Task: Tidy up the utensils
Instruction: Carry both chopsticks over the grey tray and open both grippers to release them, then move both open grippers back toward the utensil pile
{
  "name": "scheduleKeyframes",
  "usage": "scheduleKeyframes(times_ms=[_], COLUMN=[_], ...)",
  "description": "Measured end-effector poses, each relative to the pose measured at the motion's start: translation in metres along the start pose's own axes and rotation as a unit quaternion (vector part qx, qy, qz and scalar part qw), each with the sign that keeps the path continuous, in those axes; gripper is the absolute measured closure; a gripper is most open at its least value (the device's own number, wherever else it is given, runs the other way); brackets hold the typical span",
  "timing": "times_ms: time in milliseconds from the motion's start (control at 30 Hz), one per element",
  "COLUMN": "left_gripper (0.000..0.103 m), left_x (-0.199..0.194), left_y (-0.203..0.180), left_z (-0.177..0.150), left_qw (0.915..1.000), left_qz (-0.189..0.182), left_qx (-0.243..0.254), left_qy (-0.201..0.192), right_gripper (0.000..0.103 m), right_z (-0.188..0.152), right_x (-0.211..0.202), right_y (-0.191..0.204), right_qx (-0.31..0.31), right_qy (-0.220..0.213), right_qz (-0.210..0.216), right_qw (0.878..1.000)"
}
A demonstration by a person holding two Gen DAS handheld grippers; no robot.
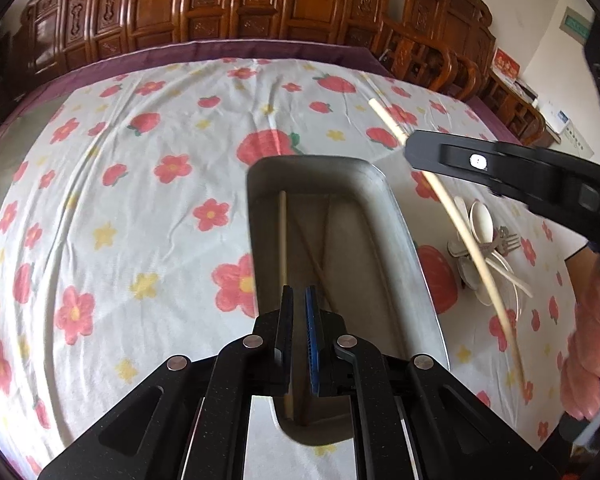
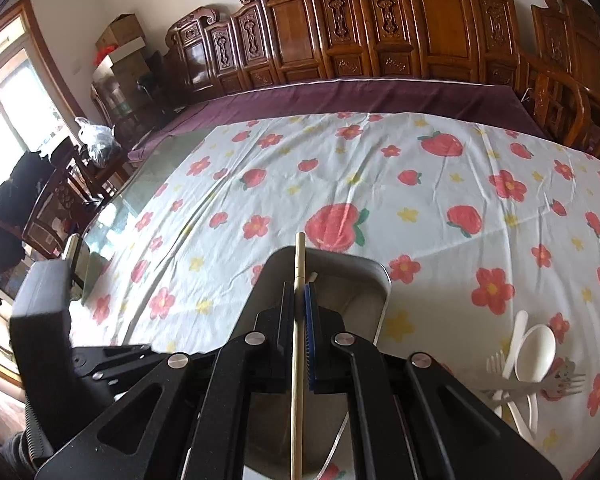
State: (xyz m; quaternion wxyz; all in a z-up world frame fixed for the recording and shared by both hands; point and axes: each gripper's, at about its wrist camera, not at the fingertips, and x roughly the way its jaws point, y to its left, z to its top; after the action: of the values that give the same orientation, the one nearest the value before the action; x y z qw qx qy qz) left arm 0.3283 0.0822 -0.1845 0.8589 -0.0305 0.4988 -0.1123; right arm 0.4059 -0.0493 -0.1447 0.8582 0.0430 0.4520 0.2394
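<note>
A metal tray (image 1: 396,216) lies on the flowered tablecloth, with one chopstick (image 1: 283,236) inside along its left wall. My left gripper (image 1: 299,300) is shut and empty above the tray's near end. My right gripper (image 2: 299,296) is shut on a second chopstick (image 2: 299,344) and holds it over the tray (image 2: 380,280). In the left wrist view that chopstick (image 1: 452,208) slants in the air to the right of the tray, under the right gripper's black body (image 1: 512,168). A pile of white spoons and forks (image 2: 532,364) lies right of the tray.
The pile of spoons and forks also shows in the left wrist view (image 1: 488,252). Carved wooden chairs (image 2: 380,32) line the table's far edge. A purple cloth border (image 2: 380,96) runs along that edge. The person's hand (image 1: 592,340) is at the right.
</note>
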Motion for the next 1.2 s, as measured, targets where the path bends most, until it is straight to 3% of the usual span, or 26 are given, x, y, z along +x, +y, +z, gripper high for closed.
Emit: scheduleKeyframes(times_ms=[267, 733, 933, 1200], left_gripper=[0.098, 0.098, 0.098, 0.098], left_x=[-0.019, -0.034, -0.041, -0.049], left_y=[0.017, 0.02, 0.008, -0.021], left_z=[-0.002, -0.003, -0.003, -0.004], left_qw=[0.9996, 0.9989, 0.9987, 0.9983], left_qz=[0.02, 0.033, 0.029, 0.017], left_qx=[-0.003, 0.007, 0.015, 0.029], left_qy=[-0.019, -0.033, -0.039, -0.047], right_gripper=[0.097, 0.096, 0.096, 0.096], right_z=[0.003, -0.011, -0.024, -0.064], right_x=[0.03, 0.058, 0.028, -0.053], right_y=[0.009, 0.01, 0.004, -0.036], right_qx=[-0.001, -0.032, -0.052, -0.045], right_qy=[-0.007, 0.029, 0.02, -0.009], right_qz=[0.011, -0.008, -0.005, -0.023], right_qw=[1.0, 0.999, 0.998, 0.999])
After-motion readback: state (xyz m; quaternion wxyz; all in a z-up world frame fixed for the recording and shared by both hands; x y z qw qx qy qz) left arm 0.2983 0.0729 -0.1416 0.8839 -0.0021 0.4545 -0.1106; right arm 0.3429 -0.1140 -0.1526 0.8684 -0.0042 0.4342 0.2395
